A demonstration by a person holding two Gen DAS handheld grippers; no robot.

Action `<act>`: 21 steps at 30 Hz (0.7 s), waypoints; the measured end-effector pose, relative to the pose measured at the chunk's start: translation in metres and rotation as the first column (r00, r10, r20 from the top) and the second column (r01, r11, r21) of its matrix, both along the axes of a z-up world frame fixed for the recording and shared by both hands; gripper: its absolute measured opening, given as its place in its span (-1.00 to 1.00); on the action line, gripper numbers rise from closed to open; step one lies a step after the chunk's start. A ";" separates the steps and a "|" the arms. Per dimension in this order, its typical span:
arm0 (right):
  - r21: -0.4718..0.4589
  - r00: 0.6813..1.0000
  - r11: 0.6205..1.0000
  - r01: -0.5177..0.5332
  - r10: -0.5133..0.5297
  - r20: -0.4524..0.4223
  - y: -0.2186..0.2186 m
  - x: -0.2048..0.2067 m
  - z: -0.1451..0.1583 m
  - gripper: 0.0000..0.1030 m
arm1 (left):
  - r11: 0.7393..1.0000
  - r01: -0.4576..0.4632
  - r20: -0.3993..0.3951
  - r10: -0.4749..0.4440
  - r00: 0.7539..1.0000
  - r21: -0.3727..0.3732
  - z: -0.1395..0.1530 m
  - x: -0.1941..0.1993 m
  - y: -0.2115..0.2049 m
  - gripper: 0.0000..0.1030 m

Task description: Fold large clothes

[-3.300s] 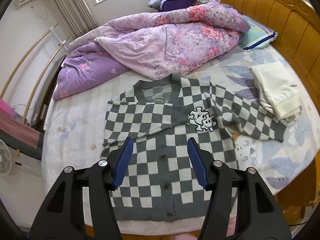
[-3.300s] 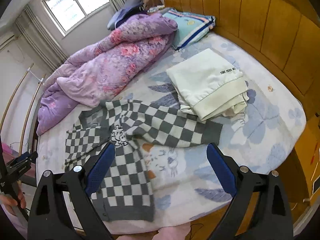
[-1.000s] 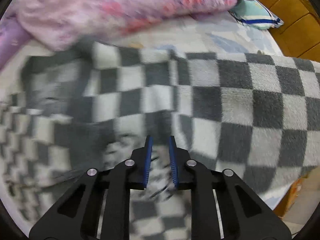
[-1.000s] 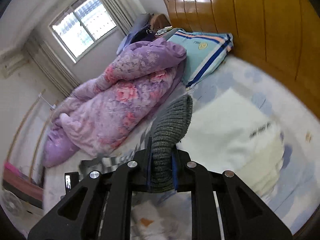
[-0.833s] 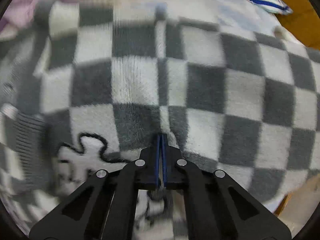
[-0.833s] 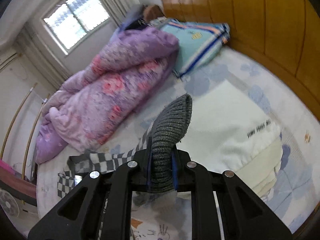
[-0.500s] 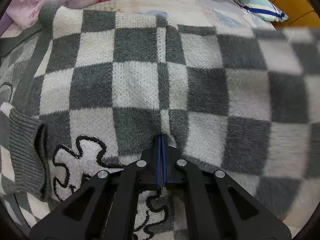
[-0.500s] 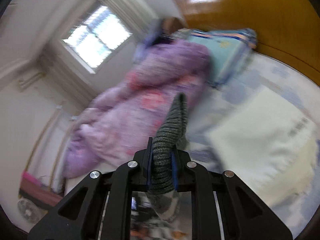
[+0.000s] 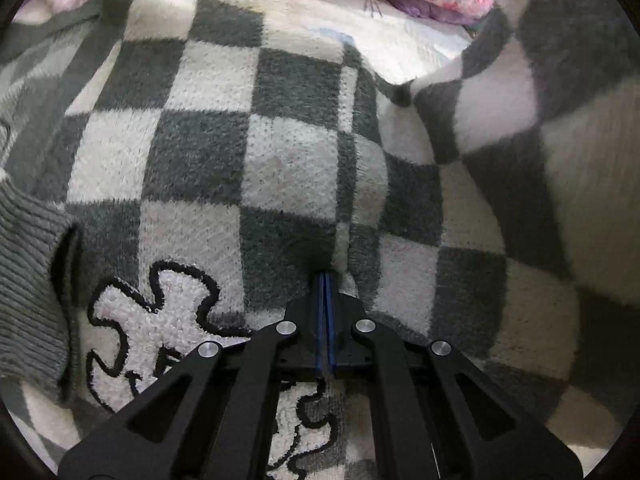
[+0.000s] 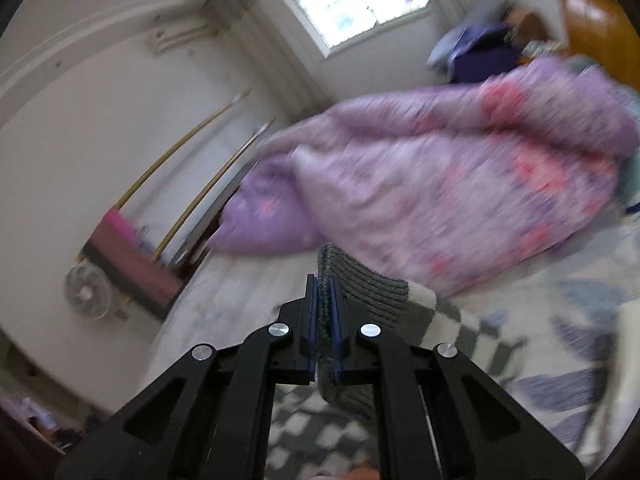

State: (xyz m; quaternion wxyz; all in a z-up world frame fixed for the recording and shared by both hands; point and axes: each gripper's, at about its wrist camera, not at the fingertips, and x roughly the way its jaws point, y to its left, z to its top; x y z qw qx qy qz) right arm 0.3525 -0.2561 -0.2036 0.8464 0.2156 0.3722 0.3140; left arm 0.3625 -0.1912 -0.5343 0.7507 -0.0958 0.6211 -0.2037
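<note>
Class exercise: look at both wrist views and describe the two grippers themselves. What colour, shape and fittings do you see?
The left gripper and the right gripper look alike: matte black angular linkage arms with triangular cut-outs, joined by round silver pivot bolts. Each ends in two narrow fingers lined with blue pads. No cables, markings, hands or sleeves show.

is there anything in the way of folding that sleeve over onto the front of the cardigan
Nothing visible blocks it. The right tongs are shut on the grey ribbed cuff of the sleeve, lifted off the bed. The left tongs are shut on the checkered cardigan by the shoulder seam. The purple quilt lies beyond it, off the cardigan's front.
</note>
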 end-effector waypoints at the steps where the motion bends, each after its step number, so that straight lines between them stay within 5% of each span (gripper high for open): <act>1: -0.010 1.000 1.000 -0.019 0.019 -0.003 0.014 -0.004 -0.004 -0.89 | 1.000 -0.006 -0.001 0.006 1.000 -0.015 -0.001 0.000 0.003 -0.94; 6: -0.043 0.991 0.991 -0.128 0.126 -0.048 0.091 0.007 -0.022 -0.89 | 0.996 -0.029 -0.033 0.027 0.999 -0.085 -0.003 0.001 0.027 -0.95; 10: -0.041 0.979 0.981 -0.188 0.183 -0.091 0.138 0.019 -0.034 -0.89 | 0.993 -0.108 -0.029 0.106 0.994 -0.057 0.025 0.001 0.092 -0.96; 14: -0.055 0.959 0.965 -0.258 0.248 -0.140 0.189 0.026 -0.055 -0.89 | 0.975 -0.215 -0.006 0.216 0.976 0.061 0.049 0.003 0.189 -0.95; 21: -0.083 0.928 0.949 -0.306 0.277 -0.248 0.258 0.039 -0.123 -0.89 | 0.886 -0.404 0.092 0.393 0.915 0.228 0.102 -0.010 0.356 -0.95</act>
